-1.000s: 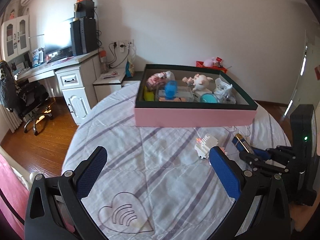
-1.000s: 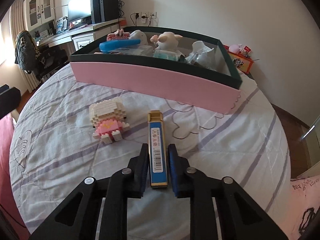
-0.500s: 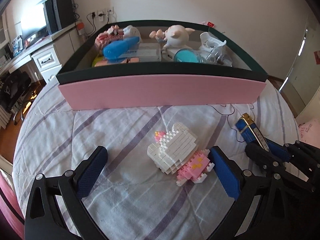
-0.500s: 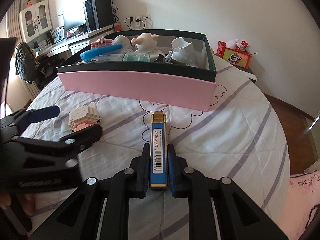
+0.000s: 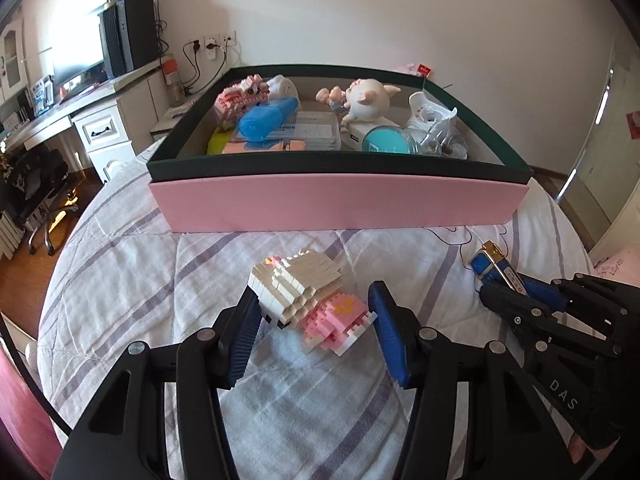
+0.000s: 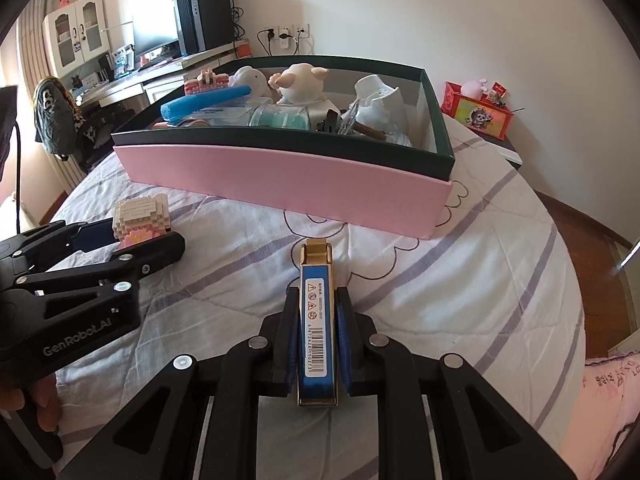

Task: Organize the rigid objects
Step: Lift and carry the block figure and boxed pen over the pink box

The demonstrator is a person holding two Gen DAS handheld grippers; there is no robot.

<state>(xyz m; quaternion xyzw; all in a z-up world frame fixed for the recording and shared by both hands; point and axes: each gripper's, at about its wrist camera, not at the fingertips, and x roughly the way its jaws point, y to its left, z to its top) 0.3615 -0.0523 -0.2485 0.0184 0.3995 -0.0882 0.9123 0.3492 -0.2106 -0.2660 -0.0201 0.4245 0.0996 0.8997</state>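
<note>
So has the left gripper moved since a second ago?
Yes. The left gripper has come forward toward the pink box, which now looms larger, and now straddles the block figure, its jaws closing around it.

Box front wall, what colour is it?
Pink, with a dark green rim; the box shows best in the left wrist view.

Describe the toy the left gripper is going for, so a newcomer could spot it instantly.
Find the pink box on the striped bedspread. In front of it, on the bedspread, lies a small brick-built figure, between the closing jaws of the left gripper. It alone there is white studded blocks with a pink body.
</note>
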